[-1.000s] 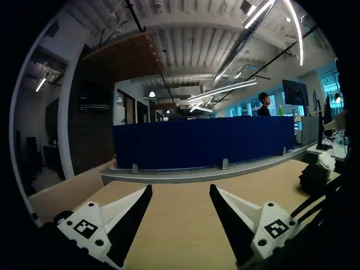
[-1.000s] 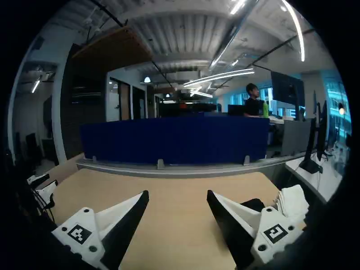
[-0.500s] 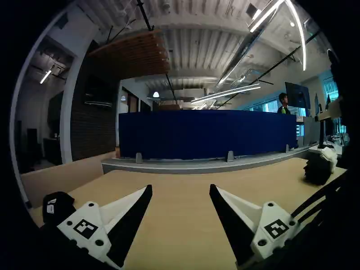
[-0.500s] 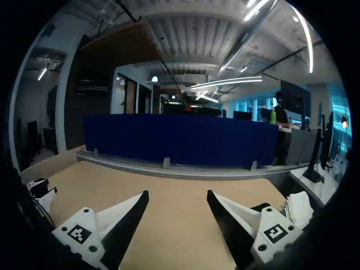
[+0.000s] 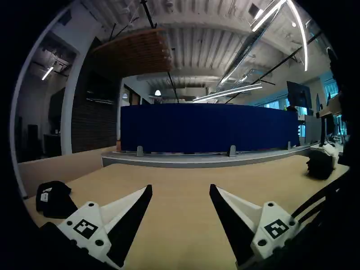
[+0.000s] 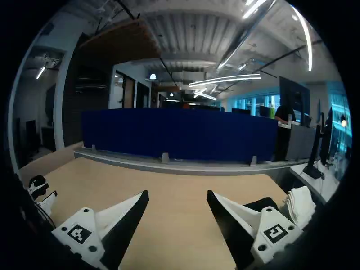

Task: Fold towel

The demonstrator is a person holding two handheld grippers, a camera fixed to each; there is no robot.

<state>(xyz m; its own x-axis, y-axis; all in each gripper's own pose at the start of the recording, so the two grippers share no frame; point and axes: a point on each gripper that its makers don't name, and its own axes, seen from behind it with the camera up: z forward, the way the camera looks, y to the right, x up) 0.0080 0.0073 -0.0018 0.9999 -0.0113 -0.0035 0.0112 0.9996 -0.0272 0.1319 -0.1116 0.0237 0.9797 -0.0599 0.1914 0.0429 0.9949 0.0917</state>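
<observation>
Above the table's (image 5: 189, 173) middle, L tongs (image 5: 180, 186) & R tongs (image 6: 177, 192) both gape, nothing held, so I'd reach the towel stack (image 6: 300, 203) by the right edge & pinch one layer only.

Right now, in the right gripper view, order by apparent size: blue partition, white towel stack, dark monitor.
1. long blue partition
2. white folded towel stack and dark flat monitor: too alike to rank.

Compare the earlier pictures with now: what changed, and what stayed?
Both grippers sank toward the wooden table; the left gripper dropped more, bringing a black item into sight. Nothing was grasped or released. It and the right gripper stayed open and empty; the towel stack lies untouched.
</observation>
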